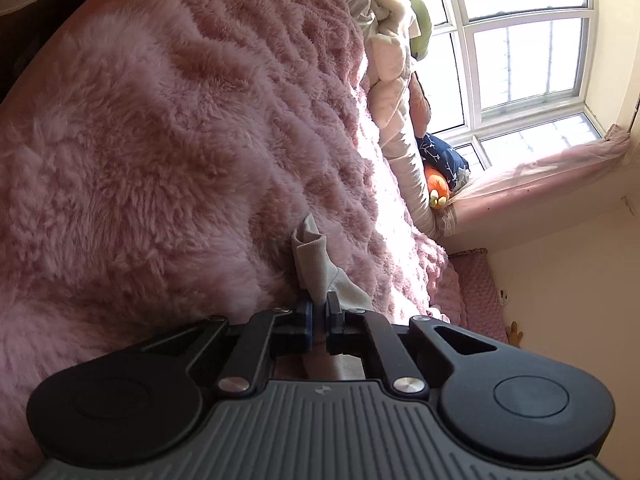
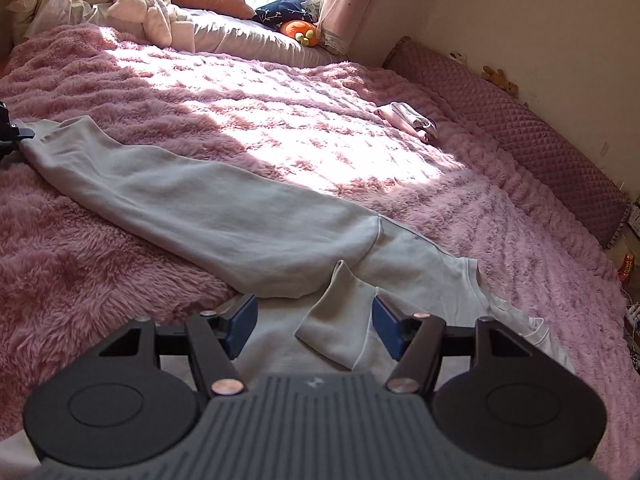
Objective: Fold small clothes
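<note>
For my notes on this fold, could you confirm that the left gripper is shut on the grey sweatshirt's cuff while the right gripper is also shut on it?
Not quite: the right gripper is open, its jaws either side of a raised fold, as the right wrist view shows. The left gripper is indeed shut on the grey sweatshirt.

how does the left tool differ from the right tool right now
The left tool has its jaws nearly together, pinching a bunch of the grey garment; the right tool has its jaws wide apart and holds nothing. The left tool grips the garment's far end, out over the pink fluffy blanket; the right tool sits over the near end, a folded grey flap between its fingers but ungripped. Both have blue pads and black linkages.
</note>
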{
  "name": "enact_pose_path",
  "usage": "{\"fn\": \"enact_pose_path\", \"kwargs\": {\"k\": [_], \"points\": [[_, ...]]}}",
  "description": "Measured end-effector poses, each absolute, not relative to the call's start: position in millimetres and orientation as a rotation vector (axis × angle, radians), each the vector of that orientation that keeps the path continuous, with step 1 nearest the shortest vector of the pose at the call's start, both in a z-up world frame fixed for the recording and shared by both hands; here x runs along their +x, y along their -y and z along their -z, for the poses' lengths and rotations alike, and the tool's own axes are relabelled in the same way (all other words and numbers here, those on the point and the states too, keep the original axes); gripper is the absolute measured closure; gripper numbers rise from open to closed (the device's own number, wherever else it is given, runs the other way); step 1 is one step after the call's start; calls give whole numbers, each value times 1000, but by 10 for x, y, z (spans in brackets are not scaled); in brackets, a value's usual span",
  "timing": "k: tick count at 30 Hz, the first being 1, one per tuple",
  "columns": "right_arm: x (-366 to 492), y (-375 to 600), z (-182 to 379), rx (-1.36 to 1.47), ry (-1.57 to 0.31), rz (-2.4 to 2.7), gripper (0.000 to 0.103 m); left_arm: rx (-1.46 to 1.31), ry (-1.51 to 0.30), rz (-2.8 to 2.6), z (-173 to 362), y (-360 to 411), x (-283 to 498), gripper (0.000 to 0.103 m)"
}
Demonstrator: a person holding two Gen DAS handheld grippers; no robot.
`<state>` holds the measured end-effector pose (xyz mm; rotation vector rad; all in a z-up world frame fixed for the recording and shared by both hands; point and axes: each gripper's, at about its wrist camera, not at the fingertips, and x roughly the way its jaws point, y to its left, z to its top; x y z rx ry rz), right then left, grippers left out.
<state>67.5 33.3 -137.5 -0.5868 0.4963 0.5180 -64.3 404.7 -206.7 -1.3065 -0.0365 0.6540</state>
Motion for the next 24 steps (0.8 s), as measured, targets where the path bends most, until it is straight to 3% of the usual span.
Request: {"fn": "enact_pose_path", "kwargs": {"k": [6,14,24], "points": [[630,-56,1352,-567,-512,-481,42,-1244,107,-521,1635,-3918,-550,98],[580,608,1279,-522,-530,-371,39,-1081,109,-213,845,-3349,192,98],[575,1627,1270,-434,-572,-198,39,-992,-70,196,611,-1616,1395,98]]}}
